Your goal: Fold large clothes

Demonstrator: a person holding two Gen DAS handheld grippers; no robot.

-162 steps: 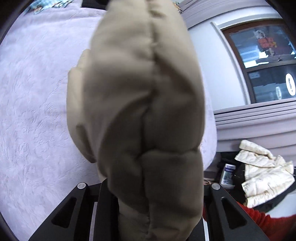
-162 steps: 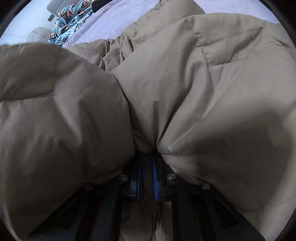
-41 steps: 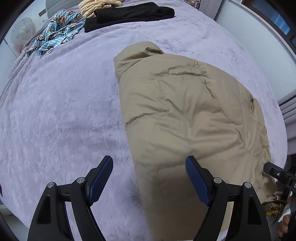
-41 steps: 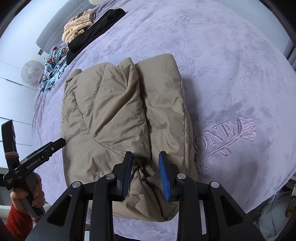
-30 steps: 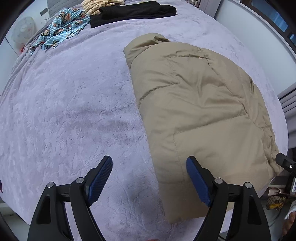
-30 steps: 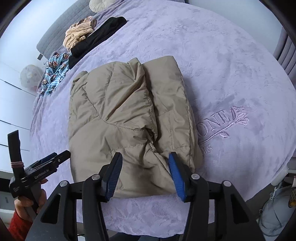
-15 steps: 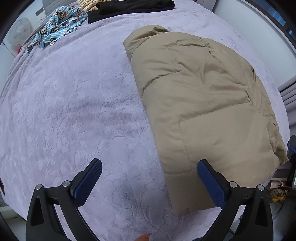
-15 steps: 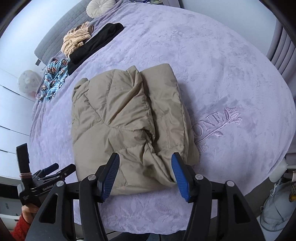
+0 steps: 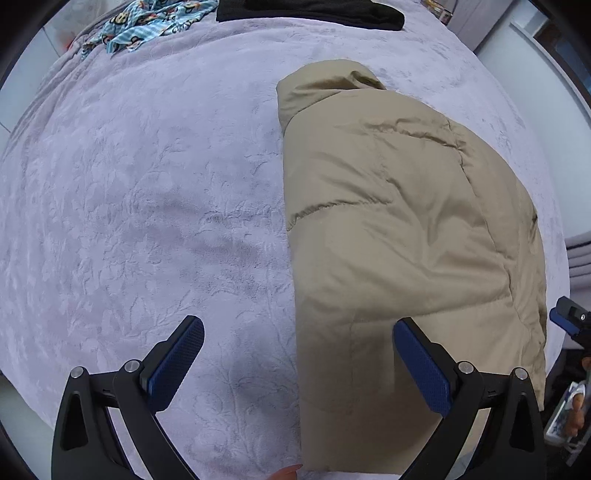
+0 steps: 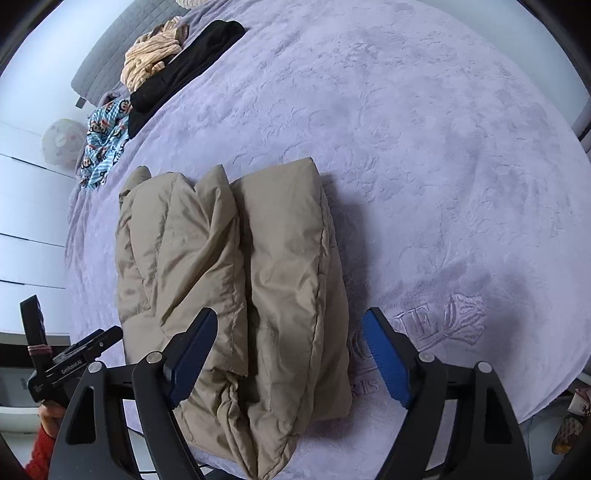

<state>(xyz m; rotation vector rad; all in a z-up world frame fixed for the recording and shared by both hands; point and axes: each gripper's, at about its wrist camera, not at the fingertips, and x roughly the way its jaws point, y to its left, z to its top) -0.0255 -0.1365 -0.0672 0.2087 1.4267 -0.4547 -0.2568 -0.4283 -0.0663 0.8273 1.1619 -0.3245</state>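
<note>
The right hand-held gripper [image 10: 288, 354] hangs empty above the bed [image 10: 424, 147], jaws opening. The left hand-held gripper [image 9: 297, 365] is wide open, empty too. Best to lower squarely and pinch both layers. The folded beige puffer jacket [image 10: 236, 280] lies on the bed beneath them, near the edge.

the left wrist view looks steeply down from above the lavender bedspread [image 9: 147, 206], near the left edge of the folded tan puffer jacket [image 9: 399, 240]. the right wrist view also tilts down, from above the jacket's [image 10: 236, 280] near right end, close to it. both share the jacket, the bedspread [image 10: 424, 155], and beyond the jacket the blue monkey-print cloth [image 9: 147, 22] [image 10: 105, 140] and black garment [image 9: 310, 11] [image 10: 184, 62].
</note>
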